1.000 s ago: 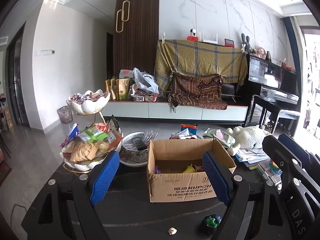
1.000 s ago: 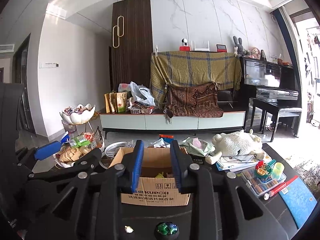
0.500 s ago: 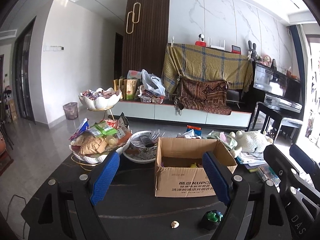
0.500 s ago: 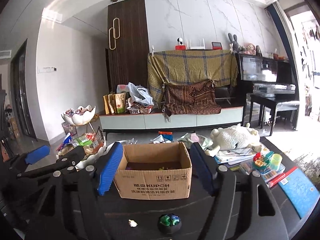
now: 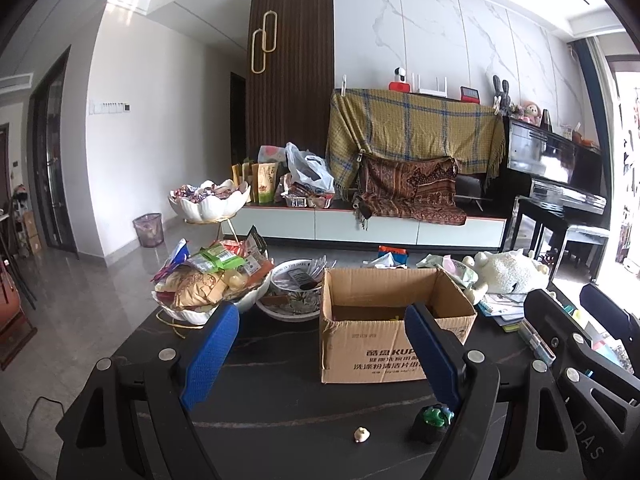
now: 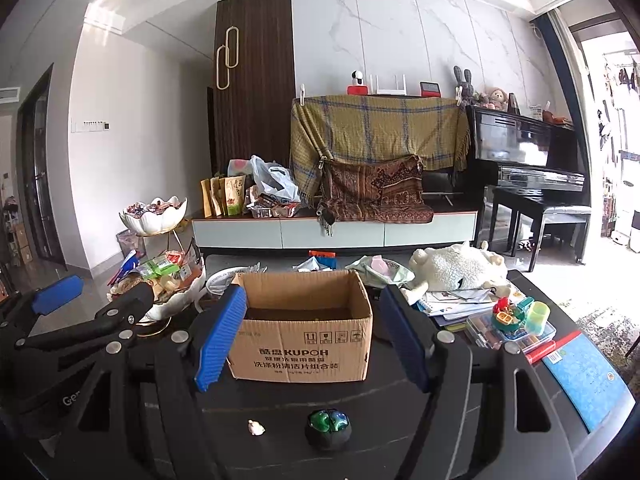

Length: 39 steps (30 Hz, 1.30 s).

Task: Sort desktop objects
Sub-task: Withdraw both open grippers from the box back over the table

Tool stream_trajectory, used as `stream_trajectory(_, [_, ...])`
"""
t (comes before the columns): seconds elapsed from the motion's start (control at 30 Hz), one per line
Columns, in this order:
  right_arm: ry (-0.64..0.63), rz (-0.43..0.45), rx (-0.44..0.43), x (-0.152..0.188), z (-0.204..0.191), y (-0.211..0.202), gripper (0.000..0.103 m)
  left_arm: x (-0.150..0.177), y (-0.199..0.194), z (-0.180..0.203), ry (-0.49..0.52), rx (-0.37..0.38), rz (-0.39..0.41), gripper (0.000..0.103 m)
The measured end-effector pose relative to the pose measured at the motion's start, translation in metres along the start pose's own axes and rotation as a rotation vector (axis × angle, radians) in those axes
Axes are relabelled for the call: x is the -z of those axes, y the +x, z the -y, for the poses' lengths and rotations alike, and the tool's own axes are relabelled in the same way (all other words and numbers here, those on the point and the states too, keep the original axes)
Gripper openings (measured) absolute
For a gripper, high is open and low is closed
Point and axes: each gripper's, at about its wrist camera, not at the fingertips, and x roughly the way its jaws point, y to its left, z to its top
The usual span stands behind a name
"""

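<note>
Both the left hand-held gripper (image 5: 320, 356) and the right hand-held gripper (image 6: 308, 336) stand open, empty, facing the cardboard box (image 6: 304, 332) on the dark counter (image 6: 280, 404); nearer lie a green-topped toy (image 6: 328, 426), perhaps a frog, and a tiny white figurine (image 6: 255, 427).

The cardboard box (image 6: 304, 332) is matt brown corrugated board, creased at its edges, with dark print on the front. It stands on a dark table (image 6: 400, 420) whose smooth top has a soft sheen. The snack bowl (image 5: 240, 300) looks like glossy white ceramic, its packets shiny foil and plastic. The plush toy (image 6: 460, 268) is fluffy white cloth. The gripper pads (image 6: 218, 340) are ribbed blue rubber on matt black plastic frames.
</note>
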Motion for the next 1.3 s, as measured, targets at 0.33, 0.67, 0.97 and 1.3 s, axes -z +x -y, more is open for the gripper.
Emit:
stream_trajectory(0.33, [0.016,-0.030,-0.007,0.010,0.000,-0.007,0.067,0.014,-0.004,-0.003,-0.007,0.008,-0.035,0.082])
stream_trajectory(0.67, [0.027,-0.070,-0.014,0.022,0.003,-0.007,0.067,0.026,-0.003,-0.001,0.005,0.006,-0.073,0.082])
stream_trajectory(0.97, [0.031,-0.101,-0.013,0.031,0.004,-0.003,0.067,0.034,0.004,0.001,0.010,0.006,-0.105,0.082])
stream_trajectory(1.3, [0.031,-0.145,-0.011,0.045,0.005,0.006,0.067,0.047,0.015,0.001,0.006,-0.002,-0.149,0.082])
